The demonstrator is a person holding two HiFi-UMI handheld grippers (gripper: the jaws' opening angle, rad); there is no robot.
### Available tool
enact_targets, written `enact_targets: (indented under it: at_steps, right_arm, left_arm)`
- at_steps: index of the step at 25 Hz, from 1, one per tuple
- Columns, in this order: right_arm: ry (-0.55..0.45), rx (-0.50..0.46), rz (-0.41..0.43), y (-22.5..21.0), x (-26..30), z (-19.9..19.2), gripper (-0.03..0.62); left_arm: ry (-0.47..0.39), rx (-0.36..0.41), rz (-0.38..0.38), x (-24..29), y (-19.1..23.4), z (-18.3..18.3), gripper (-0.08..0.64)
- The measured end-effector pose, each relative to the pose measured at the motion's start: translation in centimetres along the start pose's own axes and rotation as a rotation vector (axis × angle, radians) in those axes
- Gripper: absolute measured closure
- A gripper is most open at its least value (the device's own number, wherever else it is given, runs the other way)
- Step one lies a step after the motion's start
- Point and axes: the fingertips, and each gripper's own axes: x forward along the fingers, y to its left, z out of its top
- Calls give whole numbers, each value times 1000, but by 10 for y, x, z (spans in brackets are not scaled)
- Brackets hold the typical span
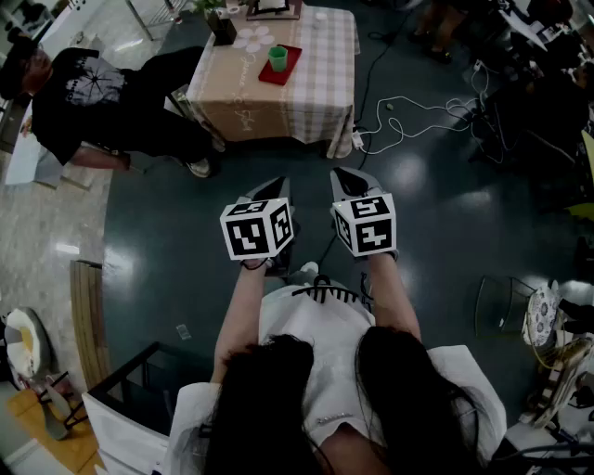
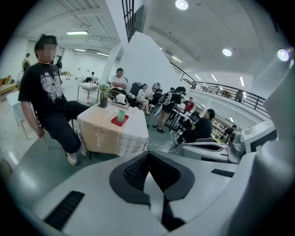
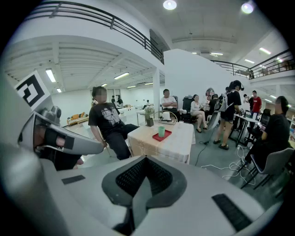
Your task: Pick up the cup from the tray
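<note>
A green cup (image 1: 277,57) stands upright on a red tray (image 1: 280,66) on a cloth-covered table (image 1: 306,93) far ahead of me. The cup (image 2: 121,115) and tray (image 2: 119,120) show small in the left gripper view, and the cup (image 3: 161,131) on its tray (image 3: 162,135) in the right gripper view. My left gripper (image 1: 270,189) and right gripper (image 1: 347,180) are held side by side in front of my body, well short of the table. Both have their jaws closed together with nothing between them.
A seated person in black (image 1: 102,107) is at the table's left side. White cables (image 1: 408,121) lie on the dark floor right of the table. A dark vase (image 1: 221,23) and a flower mat (image 1: 253,39) share the tabletop. More people sit behind the table (image 3: 198,108).
</note>
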Motion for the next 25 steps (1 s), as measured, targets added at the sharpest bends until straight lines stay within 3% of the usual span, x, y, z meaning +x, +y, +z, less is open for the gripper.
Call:
enact_targets:
  at_steps: [5, 9, 14, 18, 21, 22, 25]
  right_arm:
    - [7, -34, -12, -4, 1, -1, 583]
    - [2, -9, 0, -5, 4, 1, 583]
    - [0, -13, 6, -5, 5, 2, 583]
    - [-46, 52, 21, -8, 6, 7, 581]
    - [-78, 40, 28, -8, 8, 11, 573]
    - [-85, 37, 46, -5, 9, 12, 559]
    - [-115, 57, 113, 2, 14, 18, 361]
  left_arm:
    - [-5, -43, -26, 3, -4, 3, 554]
    - [-2, -24, -8, 4, -2, 2, 554]
    - [-5, -56, -5, 5, 1, -1, 554]
    - [-8, -57, 8, 5, 4, 0, 554]
    - [-5, -51, 23, 6, 10, 0, 554]
    - [-4, -48, 27, 6, 11, 1, 554]
    - [-2, -43, 31, 11, 14, 4, 554]
